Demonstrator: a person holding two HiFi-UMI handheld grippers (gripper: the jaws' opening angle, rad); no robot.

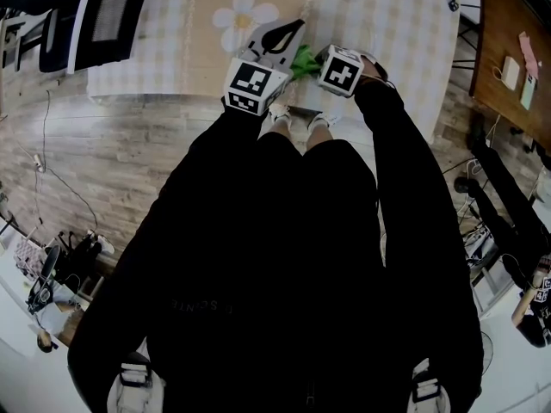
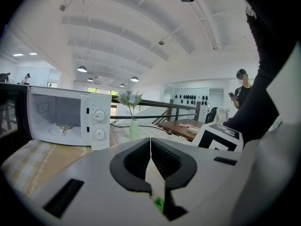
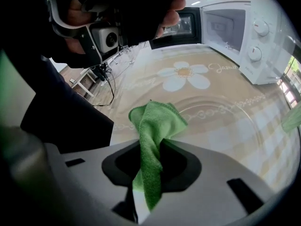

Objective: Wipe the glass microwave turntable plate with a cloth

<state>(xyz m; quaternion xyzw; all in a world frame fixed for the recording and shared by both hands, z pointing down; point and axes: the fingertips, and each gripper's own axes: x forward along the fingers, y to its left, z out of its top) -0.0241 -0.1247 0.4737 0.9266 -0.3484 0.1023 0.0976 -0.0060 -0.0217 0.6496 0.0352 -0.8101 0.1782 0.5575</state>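
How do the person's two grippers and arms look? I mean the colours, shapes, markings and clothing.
The left gripper and the right gripper both have pale grey, broad bodies with black pads lining a rounded opening. Each carries a white cube with black square markers: the left cube and the right cube. The arms are covered by long black sleeves.

1. The turntable plate [image 3: 235,126] is lying on the counter [image 3: 141,81], centre right of the right gripper view.
2. The microwave [image 3: 240,36] is standing behind it, upper right.
3. The cloth [image 3: 153,126] is showing at its left rim.
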